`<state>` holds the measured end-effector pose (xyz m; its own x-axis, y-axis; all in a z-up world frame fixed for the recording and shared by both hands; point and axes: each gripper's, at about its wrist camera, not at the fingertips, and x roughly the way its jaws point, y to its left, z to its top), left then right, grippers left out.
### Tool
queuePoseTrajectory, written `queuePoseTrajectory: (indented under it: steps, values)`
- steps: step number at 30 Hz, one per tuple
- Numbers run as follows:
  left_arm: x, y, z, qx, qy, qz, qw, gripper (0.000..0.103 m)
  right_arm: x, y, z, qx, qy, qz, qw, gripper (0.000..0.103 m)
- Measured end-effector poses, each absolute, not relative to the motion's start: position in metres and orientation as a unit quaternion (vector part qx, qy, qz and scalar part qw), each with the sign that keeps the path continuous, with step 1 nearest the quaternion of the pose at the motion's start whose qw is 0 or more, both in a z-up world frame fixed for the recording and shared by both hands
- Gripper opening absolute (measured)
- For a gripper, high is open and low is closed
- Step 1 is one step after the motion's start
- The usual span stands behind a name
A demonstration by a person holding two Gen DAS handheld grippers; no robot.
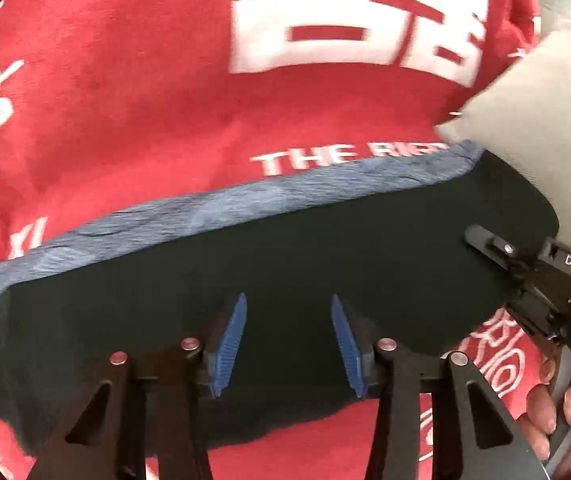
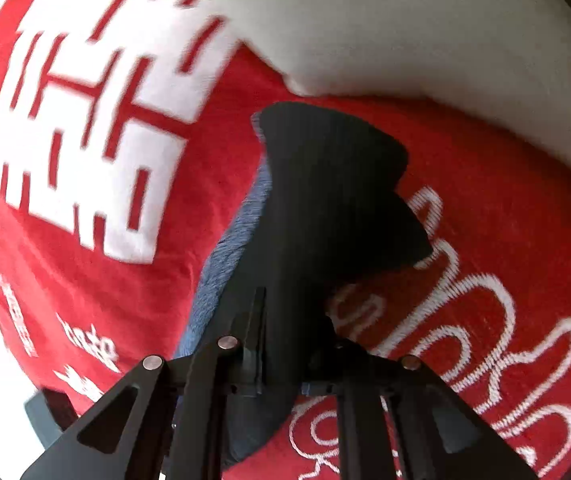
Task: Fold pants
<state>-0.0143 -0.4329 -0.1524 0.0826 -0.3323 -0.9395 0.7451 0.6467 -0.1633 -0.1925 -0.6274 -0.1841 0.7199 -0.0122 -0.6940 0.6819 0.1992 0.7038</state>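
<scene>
Dark pants (image 1: 325, 248) with a blue-grey waistband (image 1: 205, 208) lie across a red blanket (image 1: 165, 100). My left gripper (image 1: 287, 299) hovers just over the dark cloth, its blue pads (image 1: 231, 344) standing apart with flat fabric showing in the gap. My right gripper (image 1: 483, 238) reaches the pants' right end. In the right wrist view the pants (image 2: 325, 184) rise in a bunched fold from my right gripper (image 2: 291, 320), whose black fingers are shut on the cloth; the waistband (image 2: 229, 256) runs down the fold's left side.
The red blanket (image 2: 145, 272) carries large white characters and lettering. A white cushion (image 1: 525, 120) sits at the pants' right end, and in the right wrist view the cushion (image 2: 405, 20) fills the top. A person's hand (image 1: 557, 412) holds the right gripper.
</scene>
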Motion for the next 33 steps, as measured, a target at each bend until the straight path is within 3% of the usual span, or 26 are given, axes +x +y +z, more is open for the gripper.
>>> queuePoseTrajectory:
  steps: [2,5,10,20,26,33]
  values:
    - [-0.019,-0.433,-0.178,0.174,0.58,-0.379,0.7,0.047,-0.184,-0.623,-0.168,0.55,0.298,-0.237,0.743,0.013]
    - [-0.03,-0.425,-0.175,0.166,0.534,-0.388,0.732,0.047,-0.165,-0.607,-0.142,0.479,0.33,-0.228,0.781,0.012]
    - [-0.012,-0.41,-0.174,0.117,0.555,-0.411,0.714,0.047,-0.133,-0.579,-0.108,0.379,0.359,-0.213,0.826,0.012]
    - [0.046,-0.336,-0.137,0.096,0.582,-0.389,0.708,0.047,-0.084,-0.491,-0.059,0.195,0.408,-0.199,0.869,0.012]
    - [0.106,-0.259,-0.142,0.112,0.594,-0.339,0.721,0.047,-0.04,-0.419,-0.064,0.096,0.443,-0.194,0.87,0.012]
    - [0.172,-0.176,-0.156,0.091,0.607,-0.252,0.748,0.047,0.004,-0.33,-0.118,-0.004,0.503,-0.204,0.84,0.014]
